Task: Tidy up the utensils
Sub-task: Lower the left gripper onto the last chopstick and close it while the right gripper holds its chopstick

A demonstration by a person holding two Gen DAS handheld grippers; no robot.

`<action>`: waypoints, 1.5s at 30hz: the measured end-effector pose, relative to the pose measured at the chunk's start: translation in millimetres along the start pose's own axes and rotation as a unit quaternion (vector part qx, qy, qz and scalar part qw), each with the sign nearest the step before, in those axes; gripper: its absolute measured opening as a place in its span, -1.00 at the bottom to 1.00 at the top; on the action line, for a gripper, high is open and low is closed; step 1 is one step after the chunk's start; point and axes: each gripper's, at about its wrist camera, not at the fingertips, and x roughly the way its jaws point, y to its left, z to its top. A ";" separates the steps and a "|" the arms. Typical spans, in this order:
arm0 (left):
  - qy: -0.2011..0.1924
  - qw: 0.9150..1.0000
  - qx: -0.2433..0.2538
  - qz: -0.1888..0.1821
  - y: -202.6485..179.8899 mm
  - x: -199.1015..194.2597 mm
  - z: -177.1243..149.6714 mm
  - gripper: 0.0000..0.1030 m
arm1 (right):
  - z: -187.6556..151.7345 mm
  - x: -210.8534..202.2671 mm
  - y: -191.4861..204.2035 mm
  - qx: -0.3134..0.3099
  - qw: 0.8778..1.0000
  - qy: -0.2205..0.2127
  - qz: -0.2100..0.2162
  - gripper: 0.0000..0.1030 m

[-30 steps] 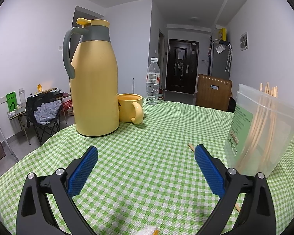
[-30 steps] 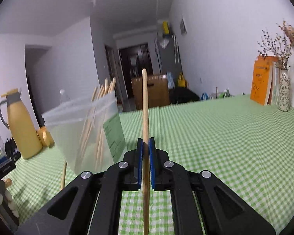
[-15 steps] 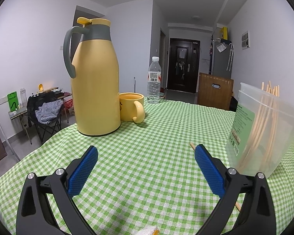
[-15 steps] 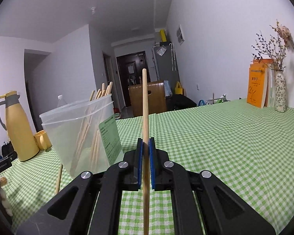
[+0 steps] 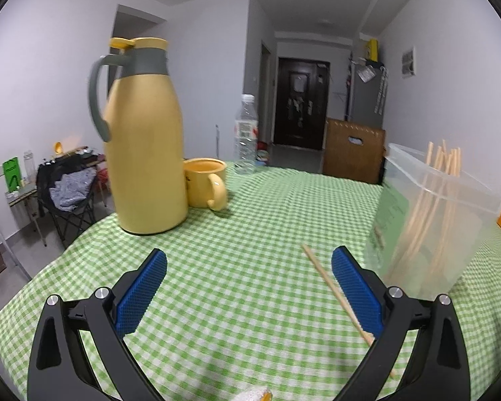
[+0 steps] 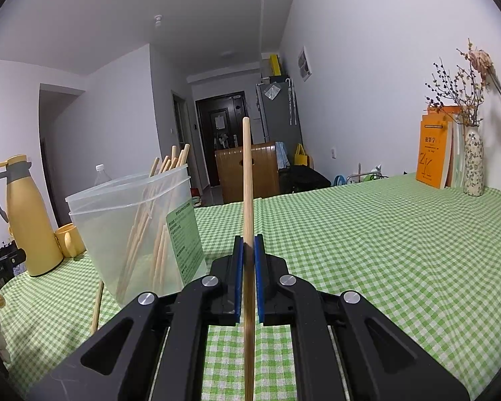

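Nearest the right wrist camera, the right gripper point(image 6: 247, 254) is clenched on a single wooden chopstick point(image 6: 247, 180), which stands up between the blue pads with its upper end well above them and its lower end running down out of the bottom of the picture. In the left wrist view, the left gripper point(image 5: 248, 277) is released, its jaws spread wide over the green checked tabletop point(image 5: 250, 234) with nothing between the pads. One loose chopstick point(image 5: 330, 287) lies flat on the cloth just inside the right-hand pad of that gripper, running toward the foot of the clear plastic container point(image 6: 133, 230). Just beyond, that container stands upright on the tabletop and already holds several chopsticks point(image 6: 160, 197) leaning against its wall, their tips above the rim. Judging from this, the sorting is well along but not finished: a bundle is in the container, one stick is in hand and not yet over the rim, and at least one more waits on the cloth. Farther back stand a yellow thermos jug point(image 5: 143, 147) and a yellow mug point(image 5: 205, 182) beside it, then a water bottle point(image 5: 246, 133), with a dark door at the end of the hallway.
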 end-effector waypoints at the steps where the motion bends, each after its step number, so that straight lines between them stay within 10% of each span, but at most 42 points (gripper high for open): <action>1: 0.006 1.000 0.004 -0.004 -4.1 0.9 1.0 0.86 | -0.1 0.0 0.2 -0.001 1.000 0.000 -0.001 -0.87; 12: 0.131 0.990 0.048 -0.038 -67.6 30.8 18.7 0.83 | -0.6 0.6 -2.0 0.003 1.000 0.000 -0.009 -0.87; 22: 0.289 0.956 0.030 -0.032 -94.9 97.7 -9.5 -0.42 | -1.1 -0.2 -6.5 0.013 1.000 -0.003 -0.014 -0.87; 25: 0.314 0.948 0.017 -0.043 -98.2 110.7 -15.8 -0.44 | -1.1 -0.3 -6.3 0.014 1.000 -0.003 -0.013 -0.87; 45: 0.326 0.945 0.023 -0.023 -98.1 126.9 -20.7 -0.93 | -2.0 2.3 -6.1 0.016 1.000 0.004 -0.008 -0.87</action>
